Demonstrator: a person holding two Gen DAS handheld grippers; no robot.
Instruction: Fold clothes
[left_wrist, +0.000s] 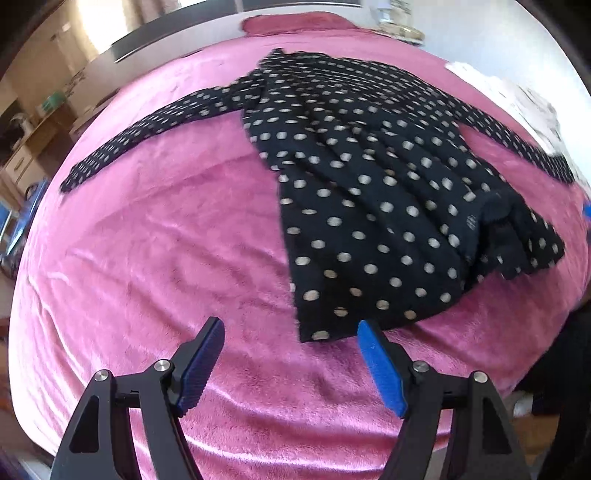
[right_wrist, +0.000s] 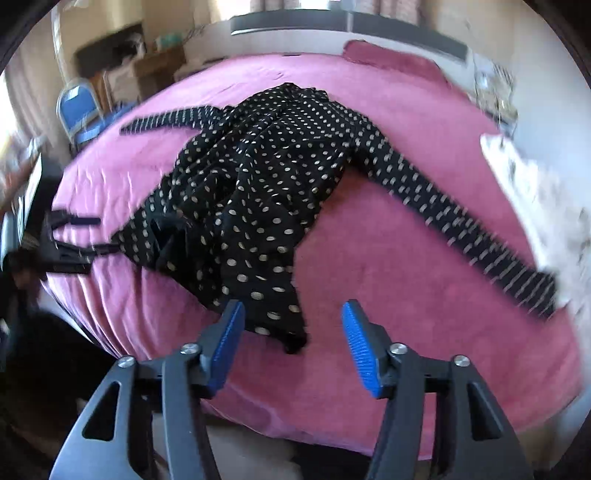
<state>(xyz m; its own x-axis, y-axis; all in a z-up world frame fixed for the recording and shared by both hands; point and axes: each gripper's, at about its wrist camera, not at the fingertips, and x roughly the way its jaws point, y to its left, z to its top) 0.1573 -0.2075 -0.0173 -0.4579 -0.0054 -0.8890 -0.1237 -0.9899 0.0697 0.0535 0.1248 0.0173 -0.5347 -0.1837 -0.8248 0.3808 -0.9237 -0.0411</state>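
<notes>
Black polka-dot dress (left_wrist: 369, 184) lies crumpled at centre-right of left wrist frame on pink blanket (left_wrist: 147, 258), sashes stretched out sideways. Left gripper (left_wrist: 291, 332) spread, empty, lower centre. Right gripper (right_wrist: 293, 314) spread, empty, above dress hem.

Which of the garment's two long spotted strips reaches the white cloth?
The strip stretching rightward in the right wrist view; its end meets the white cloth. The other strip ends on bare pink blanket.

The left gripper (left_wrist: 291, 330) hovers with its jaws spread wide and nothing between them. The right gripper (right_wrist: 293, 314) likewise gapes wide, holding nothing.
</notes>
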